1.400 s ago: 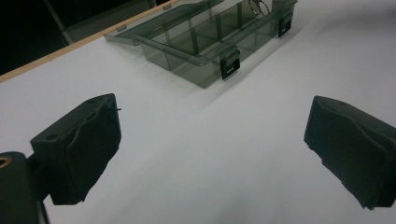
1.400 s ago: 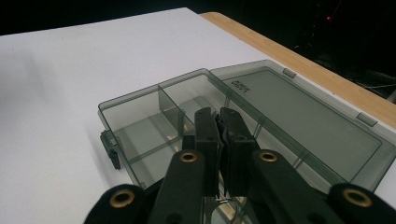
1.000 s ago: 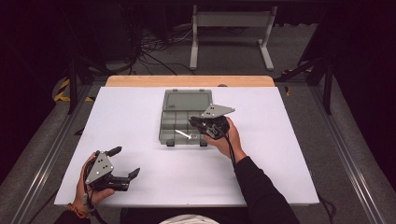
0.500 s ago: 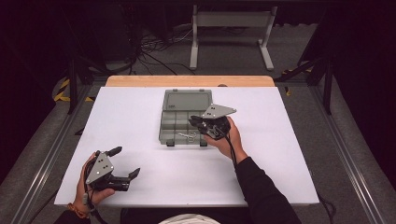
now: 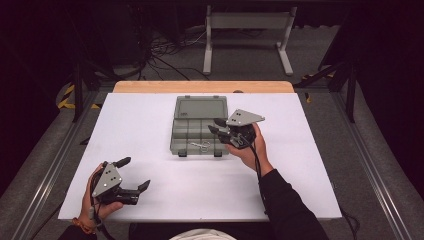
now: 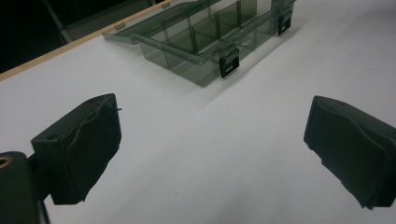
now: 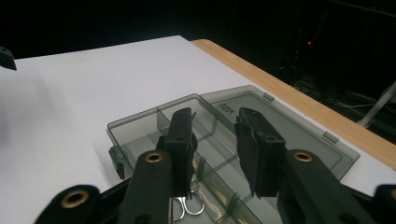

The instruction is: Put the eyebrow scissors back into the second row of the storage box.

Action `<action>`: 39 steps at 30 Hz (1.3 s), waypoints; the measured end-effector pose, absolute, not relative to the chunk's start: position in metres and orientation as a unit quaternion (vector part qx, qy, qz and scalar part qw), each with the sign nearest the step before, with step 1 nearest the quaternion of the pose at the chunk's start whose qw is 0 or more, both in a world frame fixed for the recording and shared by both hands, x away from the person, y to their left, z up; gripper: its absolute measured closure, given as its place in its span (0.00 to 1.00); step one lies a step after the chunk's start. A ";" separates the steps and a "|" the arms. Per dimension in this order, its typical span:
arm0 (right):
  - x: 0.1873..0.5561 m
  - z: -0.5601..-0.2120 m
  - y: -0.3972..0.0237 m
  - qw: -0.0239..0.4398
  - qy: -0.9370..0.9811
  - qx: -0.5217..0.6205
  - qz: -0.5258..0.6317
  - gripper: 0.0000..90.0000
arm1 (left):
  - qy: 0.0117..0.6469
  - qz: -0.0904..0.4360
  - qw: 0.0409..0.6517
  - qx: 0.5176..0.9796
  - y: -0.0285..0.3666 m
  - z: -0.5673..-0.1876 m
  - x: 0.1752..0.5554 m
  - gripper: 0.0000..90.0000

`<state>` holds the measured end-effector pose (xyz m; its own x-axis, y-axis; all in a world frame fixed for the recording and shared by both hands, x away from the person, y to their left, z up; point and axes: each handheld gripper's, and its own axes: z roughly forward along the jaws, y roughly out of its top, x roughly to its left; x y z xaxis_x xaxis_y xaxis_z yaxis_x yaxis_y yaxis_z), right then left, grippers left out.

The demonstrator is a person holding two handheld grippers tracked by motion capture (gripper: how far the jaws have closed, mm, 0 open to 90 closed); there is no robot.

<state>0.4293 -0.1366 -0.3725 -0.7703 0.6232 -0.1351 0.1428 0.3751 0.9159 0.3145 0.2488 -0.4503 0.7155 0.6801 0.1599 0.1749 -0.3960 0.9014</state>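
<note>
A small metal piece, perhaps a clip, already lies in the open box. The right gripper has just been opening, its fingers released and empty. The left gripper waits on the desk, fingers wide.

Left tongs are held wide apart above the white worktop, nothing between them; an open compartment box is seen beyond.

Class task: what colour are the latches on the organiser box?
Black latches on the smoky grey box, clearest in the left gripper view.
</note>
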 end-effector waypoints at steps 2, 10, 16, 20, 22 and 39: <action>0.428 -0.371 -0.140 0.241 0.793 0.243 0.503 0.69 | 0.270 0.262 0.479 0.793 0.249 -0.450 0.314 0.05; 0.424 -0.369 -0.150 0.261 0.788 0.257 0.494 0.52 | 0.269 0.263 0.477 0.794 0.248 -0.451 0.315 0.05; 0.420 -0.367 -0.156 0.283 0.780 0.266 0.490 0.39 | 0.268 0.259 0.477 0.796 0.248 -0.451 0.315 0.05; 0.416 -0.366 -0.159 0.299 0.779 0.273 0.479 0.27 | 0.270 0.259 0.477 0.795 0.247 -0.451 0.316 0.05; 0.415 -0.366 -0.160 0.302 0.780 0.271 0.476 0.25 | 0.271 0.259 0.476 0.795 0.247 -0.451 0.316 0.05; 0.399 -0.364 -0.172 0.330 0.777 0.271 0.463 0.13 | 0.268 0.258 0.476 0.797 0.246 -0.452 0.318 0.05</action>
<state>0.3985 -0.1717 -0.3640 -0.6358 0.7259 -0.2622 0.1146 0.4247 0.8980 0.3177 0.2463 -0.4519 0.7229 0.6732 0.1557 0.1818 -0.4027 0.8971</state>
